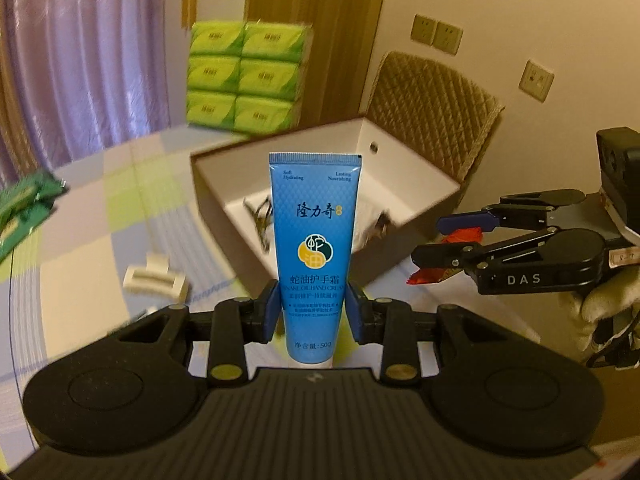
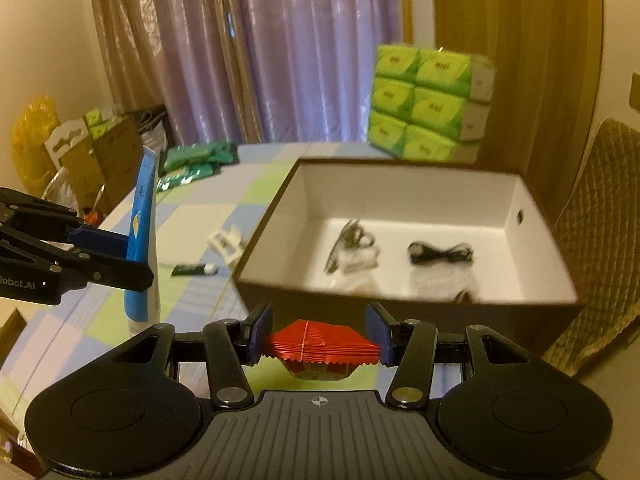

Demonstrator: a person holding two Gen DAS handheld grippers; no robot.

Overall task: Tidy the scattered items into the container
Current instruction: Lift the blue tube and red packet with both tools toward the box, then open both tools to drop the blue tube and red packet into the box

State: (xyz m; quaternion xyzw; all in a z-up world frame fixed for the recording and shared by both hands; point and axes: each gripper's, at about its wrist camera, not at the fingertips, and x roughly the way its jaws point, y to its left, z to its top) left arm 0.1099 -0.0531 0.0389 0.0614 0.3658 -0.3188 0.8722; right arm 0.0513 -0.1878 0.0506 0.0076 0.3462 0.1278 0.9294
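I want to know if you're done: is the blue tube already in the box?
No, the blue tube is clamped upright in the left gripper, in front of the box, not inside it.

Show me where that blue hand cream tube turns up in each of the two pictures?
Left wrist view: the blue hand cream tube stands upright at centre, gripped by the left tongs.
Right wrist view: the tube appears edge-on at far left, in the same tongs.
Shared landmark: the open white-lined box.
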